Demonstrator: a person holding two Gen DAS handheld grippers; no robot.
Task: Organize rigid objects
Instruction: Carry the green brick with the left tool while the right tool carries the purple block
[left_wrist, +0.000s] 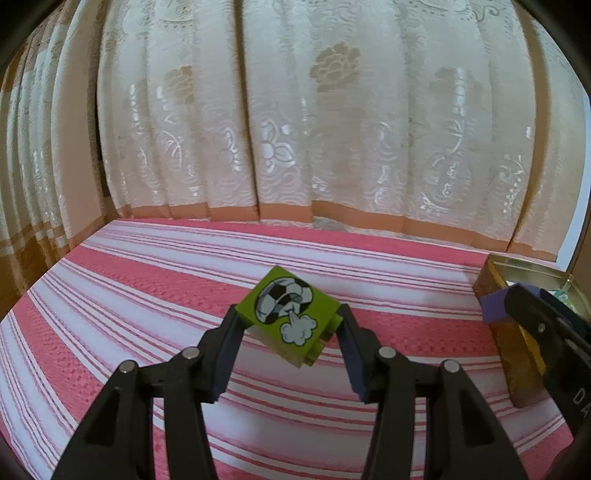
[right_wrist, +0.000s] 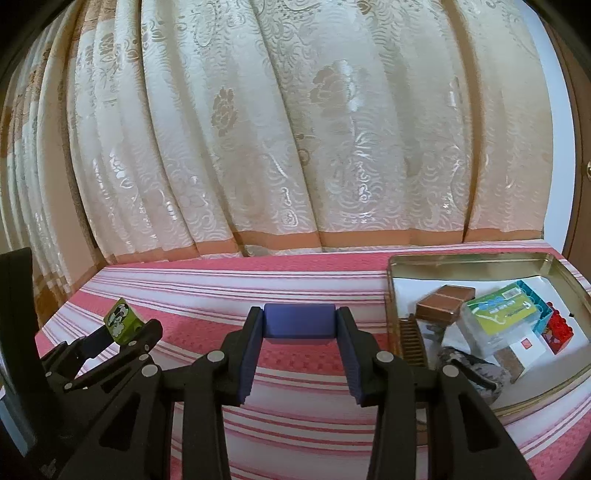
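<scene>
A: What is sitting in the tin (right_wrist: 469, 260)?
B: A brown box (right_wrist: 443, 301), a clear green-labelled box (right_wrist: 496, 319), a red brick (right_wrist: 559, 328), a comb (right_wrist: 413, 338), all lying on white paper.
A: And the fingers?
B: The left gripper (left_wrist: 291, 325) is pinching a green brick (left_wrist: 286, 314) above the striped cloth (left_wrist: 147, 288); the right gripper (right_wrist: 299, 321) is pinching a blue block (right_wrist: 299, 321) left of the tin.

Green brick (left_wrist: 291, 317) with football print; purple block (right_wrist: 299, 320); pink-white striped cloth (left_wrist: 147, 295); cream floral curtain (left_wrist: 295, 110).
</scene>
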